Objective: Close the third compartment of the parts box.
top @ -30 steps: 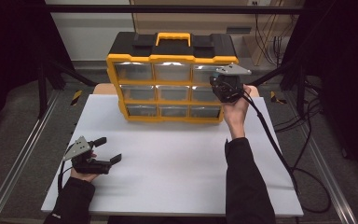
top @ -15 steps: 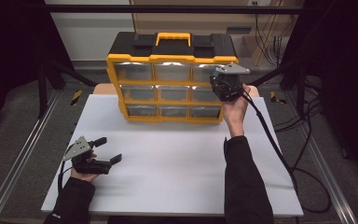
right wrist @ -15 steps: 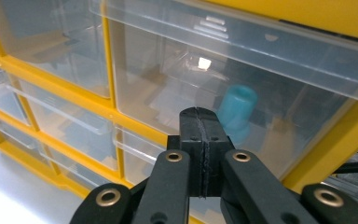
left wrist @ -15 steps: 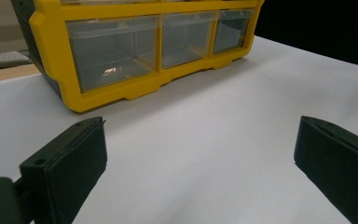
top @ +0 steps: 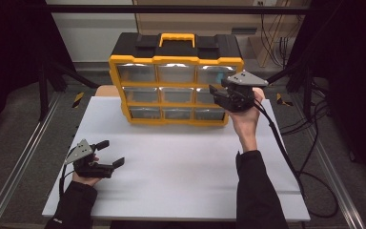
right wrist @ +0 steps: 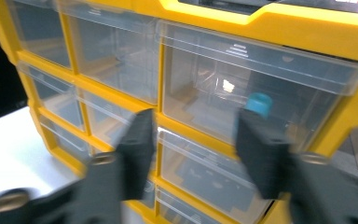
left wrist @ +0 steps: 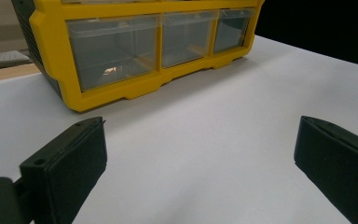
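A yellow organizer (top: pixel 176 83) with a black top and clear drawers stands at the back of the white table (top: pixel 181 167). My right gripper (top: pixel 215 93) hovers in front of its right column, at the top and middle drawers. Its jaws have just been opening, and nothing is between them. In the right gripper view the right gripper (right wrist: pixel 198 144) faces the top right drawer (right wrist: pixel 256 79), which holds a small blue thing (right wrist: pixel 259 103). My left gripper (top: pixel 110 153) rests open on the table at the front left. In its own view the left gripper (left wrist: pixel 200 158) looks toward the organizer (left wrist: pixel 121 51).
A yellow carry handle (top: pixel 177 38) sits on top of the organizer. Black cables (top: pixel 290 162) trail from the right gripper over the table's right edge. Metal rails (top: pixel 24 157) run along both sides of the table. White table surface lies between the two grippers.
The right gripper's jaws have opened from shut. That hand has drawn back a little from the organizer's front. The left gripper has kept still.
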### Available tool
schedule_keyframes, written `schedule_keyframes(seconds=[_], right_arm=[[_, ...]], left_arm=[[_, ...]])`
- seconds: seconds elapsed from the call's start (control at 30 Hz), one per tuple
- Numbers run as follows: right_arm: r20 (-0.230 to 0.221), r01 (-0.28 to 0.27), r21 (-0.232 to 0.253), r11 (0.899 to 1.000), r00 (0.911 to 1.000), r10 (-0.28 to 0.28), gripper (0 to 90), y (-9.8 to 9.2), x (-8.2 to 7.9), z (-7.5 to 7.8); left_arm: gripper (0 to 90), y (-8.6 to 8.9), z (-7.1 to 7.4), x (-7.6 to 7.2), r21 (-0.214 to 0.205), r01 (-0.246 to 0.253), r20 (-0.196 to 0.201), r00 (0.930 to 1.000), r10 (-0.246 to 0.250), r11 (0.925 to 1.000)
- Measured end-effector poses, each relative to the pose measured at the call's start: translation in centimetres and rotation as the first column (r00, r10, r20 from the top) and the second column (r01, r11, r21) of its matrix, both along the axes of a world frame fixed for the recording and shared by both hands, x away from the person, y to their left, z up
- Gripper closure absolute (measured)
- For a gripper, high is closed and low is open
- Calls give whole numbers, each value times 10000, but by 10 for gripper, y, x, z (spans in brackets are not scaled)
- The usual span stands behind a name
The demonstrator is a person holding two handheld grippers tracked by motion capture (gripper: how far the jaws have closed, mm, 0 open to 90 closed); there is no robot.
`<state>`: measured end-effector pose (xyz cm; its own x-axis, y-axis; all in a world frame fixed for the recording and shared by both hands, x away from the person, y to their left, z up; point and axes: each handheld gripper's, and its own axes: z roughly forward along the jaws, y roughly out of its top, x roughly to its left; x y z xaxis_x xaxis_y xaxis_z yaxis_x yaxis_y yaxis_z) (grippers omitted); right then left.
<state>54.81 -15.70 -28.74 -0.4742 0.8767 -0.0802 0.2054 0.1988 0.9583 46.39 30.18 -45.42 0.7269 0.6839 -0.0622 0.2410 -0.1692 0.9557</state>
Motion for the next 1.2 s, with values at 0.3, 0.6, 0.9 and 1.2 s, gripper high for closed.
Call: schedule_keyframes(seconds=[0.3,0.6,0.9,1.2], right_arm=[[342,-256,383,9989,9991,243,194,-15,-19,-11],[379,-711,625,9955,9969,689,7,-21,-42,-25],[-18,-1148,969,9887,9933,1155,3,-25,-62,-45],[-359,-1409,1240,9822,9886,1464,2,-33,-74,-77]], left_arm=[[22,-1,0,0,23,1,-23,10000,-1,10000],[22,-1,0,0,7,20,-22,10000,-20,10000],[21,-2,0,0,12,31,-34,10000,-30,10000],[17,-2,-1,0,49,57,-71,10000,-57,10000]])
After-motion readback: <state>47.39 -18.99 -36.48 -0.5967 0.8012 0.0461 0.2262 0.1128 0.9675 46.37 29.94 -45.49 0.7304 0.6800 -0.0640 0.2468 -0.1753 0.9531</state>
